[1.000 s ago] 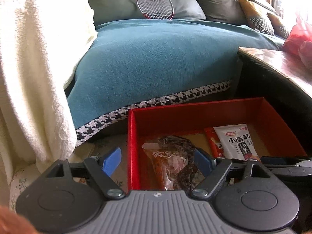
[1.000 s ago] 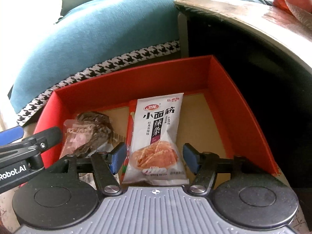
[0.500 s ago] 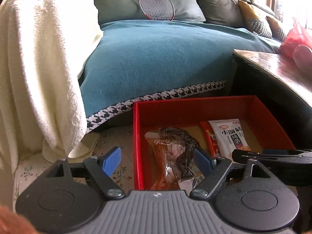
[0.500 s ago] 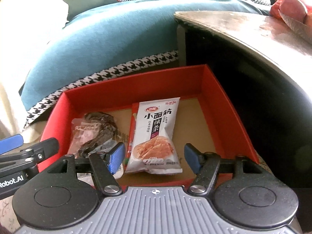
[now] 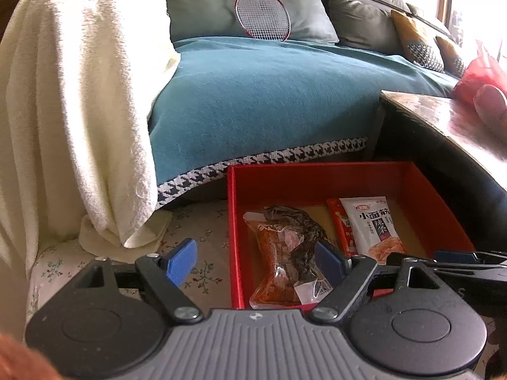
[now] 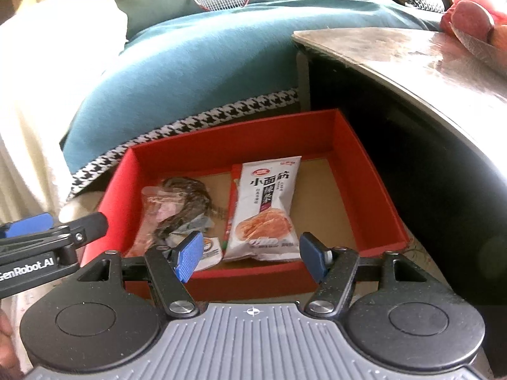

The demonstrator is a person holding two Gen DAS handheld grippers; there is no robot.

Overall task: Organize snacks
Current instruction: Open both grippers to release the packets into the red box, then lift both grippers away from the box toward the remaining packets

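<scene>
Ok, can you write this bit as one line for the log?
red box: white snack pack, clear snack pack inside | left hand-held gripper: open, empty | right hand-held gripper: opening, empty

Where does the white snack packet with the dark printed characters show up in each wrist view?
Left wrist: the white snack packet lies at lower right, in the right part of the red box, beside the clear-wrapped snack.
Right wrist: the packet lies near the centre, mid-box, just beyond the gripper's fingertips.
Shared landmark: the houndstooth trim of the teal cover, behind the box.
</scene>
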